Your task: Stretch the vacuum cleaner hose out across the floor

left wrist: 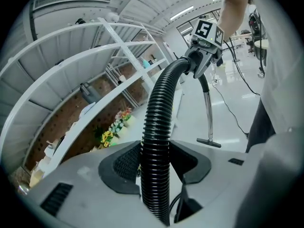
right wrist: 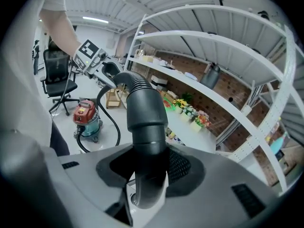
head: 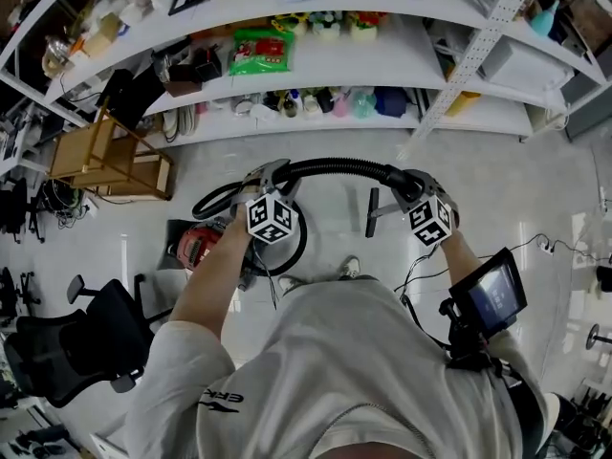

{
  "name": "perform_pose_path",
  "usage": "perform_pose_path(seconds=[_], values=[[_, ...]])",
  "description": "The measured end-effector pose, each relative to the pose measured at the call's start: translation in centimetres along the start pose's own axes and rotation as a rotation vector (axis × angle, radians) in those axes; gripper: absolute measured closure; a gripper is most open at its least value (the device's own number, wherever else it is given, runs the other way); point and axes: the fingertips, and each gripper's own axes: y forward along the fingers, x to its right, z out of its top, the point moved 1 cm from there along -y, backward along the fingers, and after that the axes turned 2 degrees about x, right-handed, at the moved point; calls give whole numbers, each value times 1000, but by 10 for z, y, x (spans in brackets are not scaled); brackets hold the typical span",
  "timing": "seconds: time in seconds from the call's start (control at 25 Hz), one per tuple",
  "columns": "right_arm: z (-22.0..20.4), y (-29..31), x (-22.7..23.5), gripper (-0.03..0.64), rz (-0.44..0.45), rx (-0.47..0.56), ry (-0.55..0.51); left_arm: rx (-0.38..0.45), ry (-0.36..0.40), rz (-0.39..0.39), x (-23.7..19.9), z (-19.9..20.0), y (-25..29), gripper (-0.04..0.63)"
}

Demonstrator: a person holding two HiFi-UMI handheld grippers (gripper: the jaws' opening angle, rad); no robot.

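The right tool [right wrist: 147, 167] clamps the hose [right wrist: 144, 109]; the left tool [left wrist: 156, 167] gapes around it.

Open floor [head: 521, 175] lies toward its right edge, crossed only by thin cables [head: 545, 245]. Leftward, vacuum cleaner [head: 196, 245], wooden rack [head: 110, 156] and office chair [head: 81, 338] crowd it (shelves [head: 316, 122] wall the far edge).
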Motion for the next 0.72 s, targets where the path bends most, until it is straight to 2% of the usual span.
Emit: perform_pose_path(seconds=[0.48,0.72], values=[[-99,-47,65,457,-109,-65,113,74,95,-88,30,102,86,411],[-139,-66,101,457,-171,-107,196,120,135,-156,34,156,135,411]])
